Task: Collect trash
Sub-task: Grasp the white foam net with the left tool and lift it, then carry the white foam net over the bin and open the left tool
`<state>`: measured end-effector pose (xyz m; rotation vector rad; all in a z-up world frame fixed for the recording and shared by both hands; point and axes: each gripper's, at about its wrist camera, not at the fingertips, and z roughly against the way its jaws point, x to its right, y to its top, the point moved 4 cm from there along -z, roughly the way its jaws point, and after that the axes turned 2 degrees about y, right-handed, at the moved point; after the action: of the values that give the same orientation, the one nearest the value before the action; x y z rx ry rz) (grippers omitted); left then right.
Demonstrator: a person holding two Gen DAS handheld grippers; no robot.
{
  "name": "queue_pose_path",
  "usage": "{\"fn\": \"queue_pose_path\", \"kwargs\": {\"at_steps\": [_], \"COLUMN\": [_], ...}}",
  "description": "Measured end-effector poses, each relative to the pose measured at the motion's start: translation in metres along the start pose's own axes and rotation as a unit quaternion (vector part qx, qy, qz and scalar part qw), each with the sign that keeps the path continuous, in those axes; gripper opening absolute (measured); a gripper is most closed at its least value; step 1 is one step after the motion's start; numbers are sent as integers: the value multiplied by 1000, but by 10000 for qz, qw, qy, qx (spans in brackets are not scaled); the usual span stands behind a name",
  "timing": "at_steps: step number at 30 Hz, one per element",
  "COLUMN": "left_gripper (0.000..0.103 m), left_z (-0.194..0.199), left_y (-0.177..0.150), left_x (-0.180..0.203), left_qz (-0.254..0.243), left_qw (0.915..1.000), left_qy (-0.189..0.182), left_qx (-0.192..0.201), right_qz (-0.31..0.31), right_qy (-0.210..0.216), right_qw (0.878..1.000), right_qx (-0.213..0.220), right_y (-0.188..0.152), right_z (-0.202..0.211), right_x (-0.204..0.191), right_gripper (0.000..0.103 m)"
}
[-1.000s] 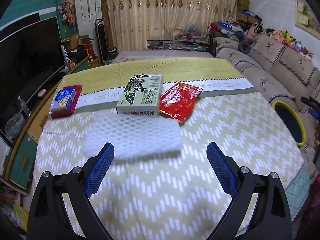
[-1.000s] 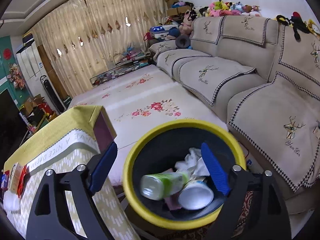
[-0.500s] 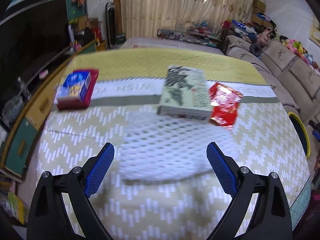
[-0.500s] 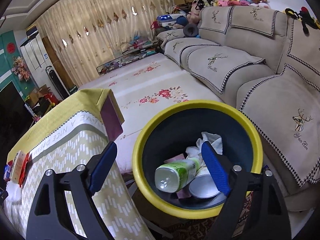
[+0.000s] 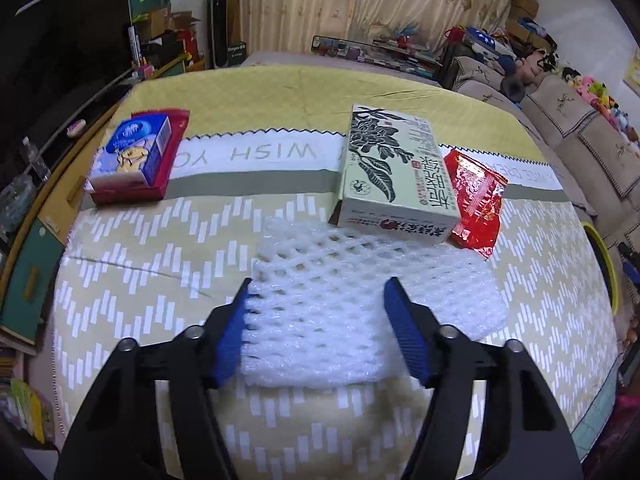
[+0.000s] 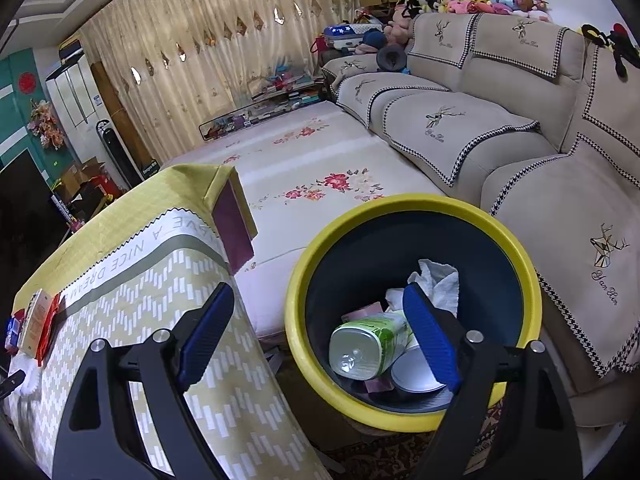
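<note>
A white foam net (image 5: 340, 300) lies on the yellow zigzag tablecloth (image 5: 160, 280). My left gripper (image 5: 319, 284) is down over its near left part and its jaws are closing. The left pad (image 5: 232, 332) is at the net's left edge, the right pad (image 5: 404, 328) sits over its middle, and the net is not bunched. Behind the net lie a green printed box (image 5: 396, 176) and a red foil wrapper (image 5: 476, 196). My right gripper (image 6: 318, 288) hangs open and empty beside the table, over the near rim of the yellow-rimmed bin (image 6: 400, 208).
A blue tissue pack in a red tray (image 5: 136, 152) sits at the table's left. The bin holds a green-labelled bottle (image 6: 368, 344), crumpled white paper (image 6: 436, 280) and a white cup (image 6: 412, 372). A beige sofa (image 6: 480, 128) stands right of the bin.
My left gripper has come forward and down onto the foam net, and its jaws have narrowed around it. The right gripper has barely shifted above the bin.
</note>
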<state>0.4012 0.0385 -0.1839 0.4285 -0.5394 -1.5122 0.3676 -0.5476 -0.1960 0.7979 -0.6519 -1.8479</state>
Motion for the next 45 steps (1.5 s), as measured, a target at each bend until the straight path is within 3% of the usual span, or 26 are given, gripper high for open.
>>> {"fn": "queue_pose_path", "kwargs": {"at_steps": [1,2,3,6,14,20,30,39,45], "left_gripper": [45,42,31,23,19,19,20,20,20], "left_z": [1,4,6,19,88,135,146,112,70], "left_y": [-1,-1,-3,-11,-27,-30,-3,22,23], "left_x": [2,4,5,11,41,95,231,392,490], "left_qz": [-52,-91,-100,-110,-422,-902,-1777,-2513,-2946], "left_qw": [10000,9999,9998,9998,9967,9897,9680,9409,9283], "left_qy": [75,123,129,46,-57,-363,-1146,-1873,-2012], "left_qx": [33,54,76,138,691,1052,1350,1286,1053], "right_qz": [0,-2,-4,-10,-119,-191,-576,-878,-1015], "right_qy": [18,30,43,85,147,101,-161,-506,-669], "right_qw": [10000,10000,10000,9999,9994,9987,9973,9932,9908], "right_qx": [0,3,9,57,295,458,429,566,595], "right_y": [0,0,-1,-2,0,-8,-37,-49,-53], "right_z": [1,2,4,12,45,68,95,119,125], "right_x": [-1,-2,-2,-2,13,30,86,135,157], "right_gripper": [82,82,82,82,82,82,82,82,82]}}
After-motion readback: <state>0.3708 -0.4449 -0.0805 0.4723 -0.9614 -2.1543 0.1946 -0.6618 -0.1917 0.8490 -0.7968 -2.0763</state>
